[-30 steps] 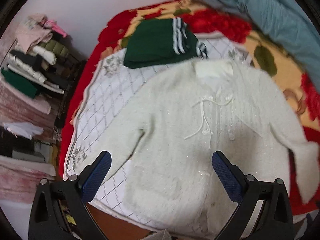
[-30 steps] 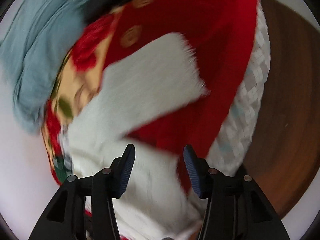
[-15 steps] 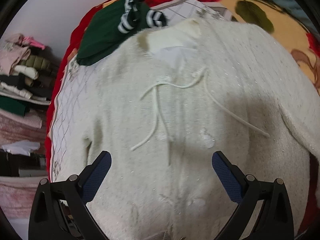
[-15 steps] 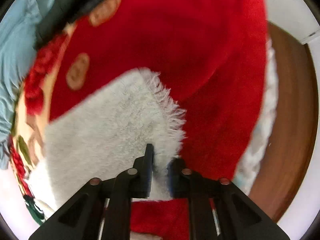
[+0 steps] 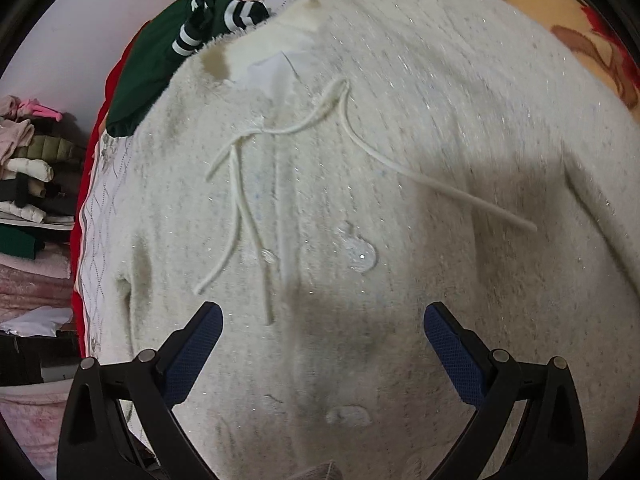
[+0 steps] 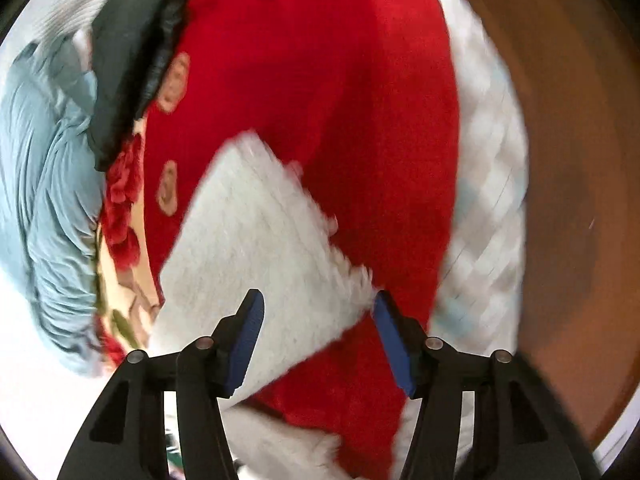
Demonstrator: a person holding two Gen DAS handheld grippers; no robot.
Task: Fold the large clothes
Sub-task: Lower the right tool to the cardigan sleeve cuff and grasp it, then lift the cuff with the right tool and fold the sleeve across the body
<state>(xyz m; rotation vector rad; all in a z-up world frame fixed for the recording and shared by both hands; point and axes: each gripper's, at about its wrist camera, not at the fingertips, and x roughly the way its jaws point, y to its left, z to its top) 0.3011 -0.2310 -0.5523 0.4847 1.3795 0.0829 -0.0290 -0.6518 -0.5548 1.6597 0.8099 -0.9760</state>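
A white fuzzy sweater [image 5: 400, 160] lies spread front-up on the bed, with loose drawstrings [image 5: 240, 184] and clear buttons [image 5: 360, 256] down its middle. My left gripper [image 5: 323, 344] hangs open close over the sweater's chest, with nothing between its fingers. In the right wrist view, the sweater's sleeve [image 6: 256, 240] rests on a red blanket [image 6: 340, 80]. My right gripper [image 6: 318, 336] points down at the fringed cuff. Its jaws are opening, and the cuff's end lies between them without the pads pressing on it.
A folded green garment with white stripes [image 5: 160, 52] sits past the collar on a quilted white cover [image 5: 100, 216]. Shelves of stacked clothes [image 5: 28, 168] stand at the left. A blue-grey cloth [image 6: 48, 184] and a dark garment [image 6: 128, 64] lie beyond the sleeve. Brown floor [image 6: 568, 160] shows past the bed's edge.
My left gripper has dropped much closer to the sweater's front. My right gripper sank toward the sleeve, shut at the cuff half a second ago, and has spread apart again.
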